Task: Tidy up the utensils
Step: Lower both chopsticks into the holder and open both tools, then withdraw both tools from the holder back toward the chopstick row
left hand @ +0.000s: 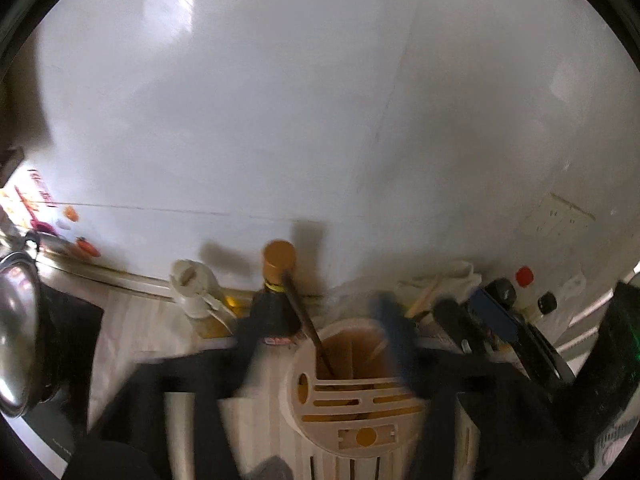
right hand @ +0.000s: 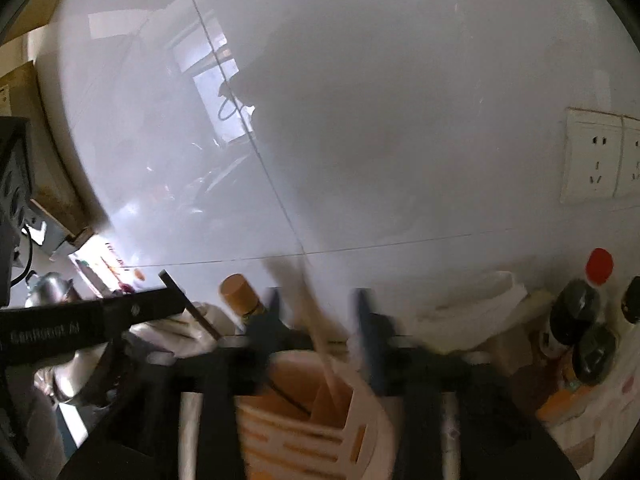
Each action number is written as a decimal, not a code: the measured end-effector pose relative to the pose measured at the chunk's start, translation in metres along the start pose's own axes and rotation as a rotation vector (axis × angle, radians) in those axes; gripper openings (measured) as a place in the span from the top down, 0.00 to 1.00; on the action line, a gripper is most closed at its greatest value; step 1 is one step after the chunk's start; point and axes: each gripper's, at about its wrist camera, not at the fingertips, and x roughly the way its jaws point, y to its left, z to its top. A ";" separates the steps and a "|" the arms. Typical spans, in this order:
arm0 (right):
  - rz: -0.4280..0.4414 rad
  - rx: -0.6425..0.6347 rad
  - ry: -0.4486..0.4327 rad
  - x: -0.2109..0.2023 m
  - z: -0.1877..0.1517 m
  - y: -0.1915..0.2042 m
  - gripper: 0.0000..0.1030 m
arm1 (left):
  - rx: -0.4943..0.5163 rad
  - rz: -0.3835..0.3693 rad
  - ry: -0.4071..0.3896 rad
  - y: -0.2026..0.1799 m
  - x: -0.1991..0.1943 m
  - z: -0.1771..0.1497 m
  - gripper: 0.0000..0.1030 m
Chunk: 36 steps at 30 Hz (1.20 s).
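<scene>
Left wrist: jaws wide over utensil holder (left hand: 352,396) rim | right jaws wide, chopstick (right hand: 320,344) loose between.

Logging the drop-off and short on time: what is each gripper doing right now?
Left gripper: open, jaws apart above the cream slotted plastic utensil holder, gripping nothing.
Right gripper: open; pale chopstick stands loose between its fingers.

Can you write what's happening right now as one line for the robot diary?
left gripper: open over utensil holder | right gripper: open | dark chopstick: standing in holder | pale chopstick: in holder
</scene>
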 end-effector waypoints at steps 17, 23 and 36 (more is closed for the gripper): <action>-0.320 -0.116 0.134 -0.063 -0.039 0.017 0.00 | 0.065 0.189 -0.081 0.013 -0.036 -0.066 0.00; -0.354 -0.101 0.127 -0.076 -0.046 0.020 0.00 | 0.075 0.184 -0.076 0.007 -0.044 -0.080 0.00; -0.286 0.011 0.052 -0.137 -0.044 0.017 0.00 | 0.070 0.134 -0.124 -0.010 -0.087 -0.097 0.00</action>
